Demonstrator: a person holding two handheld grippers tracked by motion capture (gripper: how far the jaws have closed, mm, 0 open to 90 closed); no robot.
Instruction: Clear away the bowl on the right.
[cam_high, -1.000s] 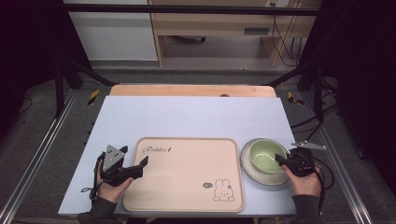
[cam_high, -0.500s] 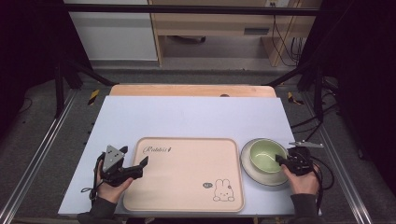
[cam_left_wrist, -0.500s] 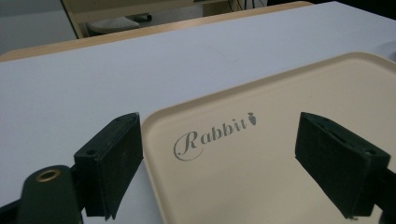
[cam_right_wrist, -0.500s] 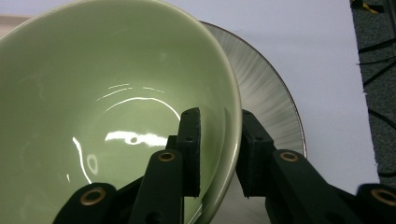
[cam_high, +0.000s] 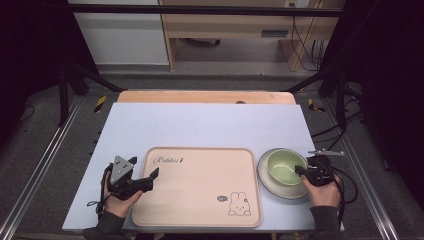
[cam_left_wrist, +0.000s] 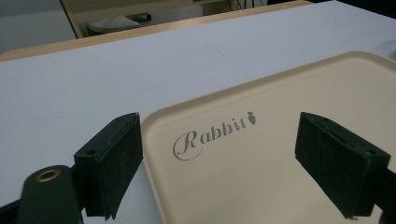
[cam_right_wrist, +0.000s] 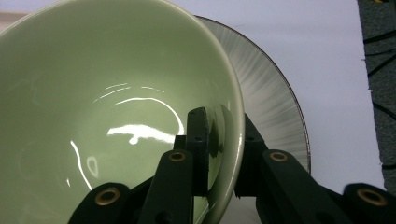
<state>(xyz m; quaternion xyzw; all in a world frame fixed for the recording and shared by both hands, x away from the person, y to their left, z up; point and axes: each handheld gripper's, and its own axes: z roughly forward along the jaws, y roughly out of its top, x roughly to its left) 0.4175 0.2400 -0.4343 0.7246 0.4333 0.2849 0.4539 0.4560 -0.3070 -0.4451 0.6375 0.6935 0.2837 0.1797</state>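
Observation:
A pale green bowl (cam_high: 281, 166) (cam_right_wrist: 116, 93) stands on a grey streaked plate (cam_high: 265, 179) (cam_right_wrist: 268, 93) at the table's right. My right gripper (cam_high: 300, 170) (cam_right_wrist: 223, 123) is shut on the bowl's near rim, one jaw inside and one outside; its jaws have just been closing on that rim. A beige tray (cam_high: 200, 192) (cam_left_wrist: 280, 102) printed with "Rabbit" and a rabbit lies front centre, with nothing on it. My left gripper (cam_high: 145, 169) (cam_left_wrist: 219, 144) stands open at the tray's near left corner, its jaws either side of the tray's edge, pressing on nothing.
The table (cam_high: 200, 125) is covered by a pale sheet, with a wooden strip (cam_high: 200, 96) along its far edge. Black frame posts and cables stand at both sides beyond the table.

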